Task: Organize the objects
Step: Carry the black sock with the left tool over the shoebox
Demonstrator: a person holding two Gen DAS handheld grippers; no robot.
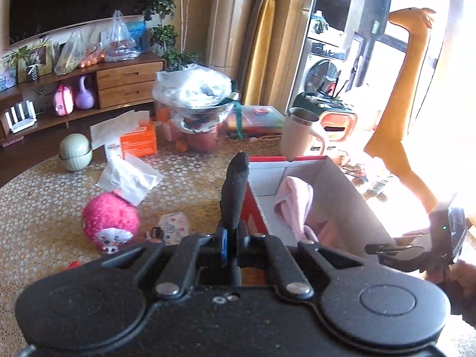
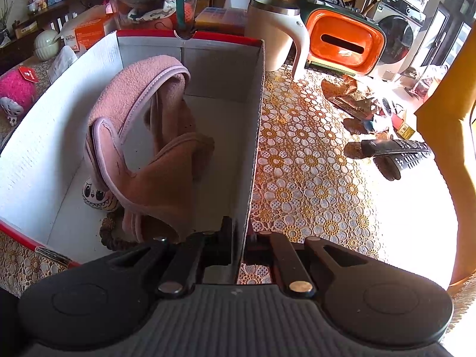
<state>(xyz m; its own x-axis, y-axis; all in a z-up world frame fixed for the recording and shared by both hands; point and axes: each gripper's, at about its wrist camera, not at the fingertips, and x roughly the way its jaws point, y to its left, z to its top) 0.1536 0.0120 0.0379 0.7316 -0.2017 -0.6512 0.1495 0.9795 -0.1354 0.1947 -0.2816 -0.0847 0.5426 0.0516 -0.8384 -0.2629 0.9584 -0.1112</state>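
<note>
A white cardboard box with a red outside (image 1: 336,184) (image 2: 208,68) stands on the table. A pink cloth (image 1: 293,202) (image 2: 154,136) is draped inside it, over a small toy with a drawn face (image 2: 95,195). My left gripper (image 1: 233,232) is shut on a dark elongated object (image 1: 235,190) that stands upright just left of the box. My right gripper (image 2: 238,238) is shut on the box's right wall near its front corner. The right gripper also shows in the left wrist view (image 1: 416,250).
A pink fluffy toy (image 1: 110,223) (image 2: 16,89), tissues (image 1: 129,178) and an orange carton (image 1: 138,141) lie left of the box. A beige mug (image 2: 273,35), an orange case (image 2: 342,44), two remotes (image 2: 398,151) and wrappers (image 2: 357,104) lie right of it.
</note>
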